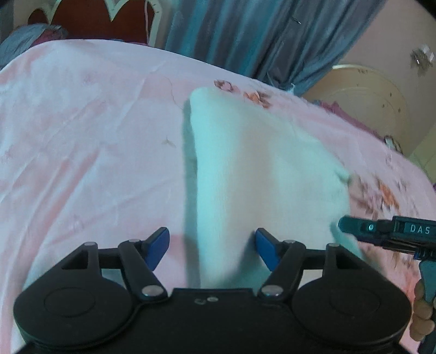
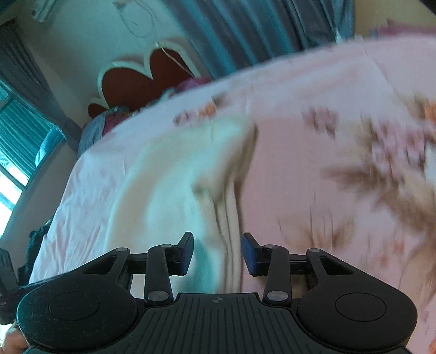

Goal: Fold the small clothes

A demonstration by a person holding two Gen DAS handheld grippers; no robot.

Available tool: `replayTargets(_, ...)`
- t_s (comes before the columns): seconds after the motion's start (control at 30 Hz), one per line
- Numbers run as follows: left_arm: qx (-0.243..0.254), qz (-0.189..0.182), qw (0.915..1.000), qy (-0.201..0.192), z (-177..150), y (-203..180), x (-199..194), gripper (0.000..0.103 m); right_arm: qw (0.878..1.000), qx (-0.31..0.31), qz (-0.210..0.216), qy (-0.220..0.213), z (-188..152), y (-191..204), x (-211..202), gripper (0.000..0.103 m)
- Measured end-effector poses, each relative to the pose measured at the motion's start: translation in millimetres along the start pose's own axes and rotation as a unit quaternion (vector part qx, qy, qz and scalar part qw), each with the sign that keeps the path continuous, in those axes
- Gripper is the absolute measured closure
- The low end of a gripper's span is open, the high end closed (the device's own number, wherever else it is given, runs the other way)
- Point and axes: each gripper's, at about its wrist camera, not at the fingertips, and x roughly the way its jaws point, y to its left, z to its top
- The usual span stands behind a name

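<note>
A small white garment point(image 1: 261, 168) lies folded on the pink bedsheet point(image 1: 81, 136). My left gripper point(image 1: 212, 247) is open, its blue pads either side of the garment's near left edge. In the right wrist view the garment point(image 2: 174, 179) is blurred and its near edge runs between the open fingers of my right gripper point(image 2: 218, 254). The right gripper also shows at the right edge of the left wrist view point(image 1: 351, 226), at the garment's near right corner.
The bed carries a floral print point(image 1: 381, 196) on its right side. A red and white headboard point(image 1: 90, 19) and grey-blue curtains point(image 1: 259, 35) stand behind. A cream round cabinet point(image 1: 368, 95) is at far right. A window point(image 2: 16, 152) is at left.
</note>
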Motion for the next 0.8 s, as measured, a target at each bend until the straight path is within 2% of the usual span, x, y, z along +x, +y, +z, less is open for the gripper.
replayTargets(0.1,0.022,0.01,0.9997,0.001,-3.9,-3.6,-0.3,0.037,1.0,0.003,-0.001,0.011,-13.6,0.1,0.4,0.066)
replayTargets(0.13,0.027,0.011,0.9996,0.002,-4.5,-4.5,-0.9,0.039,1.0,-0.002,-0.003,0.016,-15.9,3.2,-0.6,0.07)
replayTargets(0.17,0.031,0.011,0.9994,0.004,-4.7,-4.1,-1.8,0.04,1.0,0.002,0.002,0.027,-18.0,5.3,-0.6,0.081)
replayTargets(0.2,0.032,0.009,0.9994,0.007,-4.9,-3.2,-3.3,0.044,0.999,0.009,0.009,0.037,-20.0,5.7,-1.0,0.084)
replayTargets(0.33,0.036,0.0,0.9992,0.017,-6.0,-2.2,-7.6,0.049,0.998,0.03,0.021,0.054,-25.1,2.9,-11.2,0.09)
replayTargets(0.4,0.035,-0.001,0.9992,0.017,-8.1,-1.2,-8.7,0.049,0.998,0.022,0.008,0.054,-27.1,1.3,-12.6,0.09)
replayTargets(0.57,0.04,0.01,0.9989,0.02,-6.0,-9.3,-6.2,0.048,0.999,-0.013,-0.028,0.033,-29.7,15.5,-18.4,0.089)
replayTargets(0.67,0.042,0.016,0.9988,0.021,-4.5,-12.1,-7.9,0.045,0.998,-0.032,-0.051,0.0,-30.7,30.9,-28.8,0.089)
replayTargets(0.8,0.059,0.026,0.9977,0.02,-4.8,-18.4,-10.9,0.029,0.993,-0.066,-0.08,-0.05,-28.4,53.2,-38.8,0.089)
